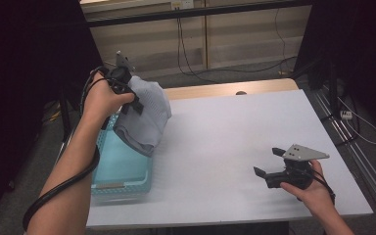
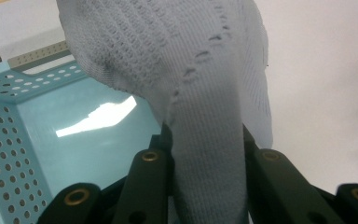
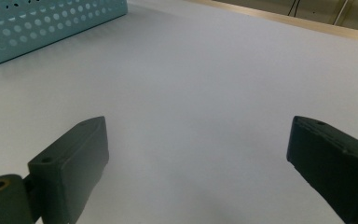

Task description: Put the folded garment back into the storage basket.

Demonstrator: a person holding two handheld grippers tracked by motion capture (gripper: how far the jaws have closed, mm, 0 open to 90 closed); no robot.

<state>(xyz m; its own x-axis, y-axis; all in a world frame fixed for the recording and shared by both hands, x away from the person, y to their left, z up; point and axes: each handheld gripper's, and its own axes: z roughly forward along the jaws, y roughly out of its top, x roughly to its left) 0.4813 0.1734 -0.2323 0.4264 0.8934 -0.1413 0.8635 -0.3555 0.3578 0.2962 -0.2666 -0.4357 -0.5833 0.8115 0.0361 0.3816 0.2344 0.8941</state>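
Observation:
A pale grey knitted garment (image 1: 147,115) hangs from my left gripper (image 1: 133,102), which is shut on a bunched fold of it. The cloth dangles over the right rim of a light blue perforated basket (image 1: 120,169) at the table's left edge. In the left gripper view the knit (image 2: 205,93) runs down between the two black jaws, with the basket's floor (image 2: 88,135) below and to the left. My right gripper (image 1: 267,161) rests low over the white table near the front right, jaws wide apart with nothing between them (image 3: 196,158).
The white table top (image 1: 235,142) spreads between the two hands. The basket's corner (image 3: 37,23) shows far off in the right gripper view. Cables lie on the floor beyond the table's far edge, and a rail runs along the right.

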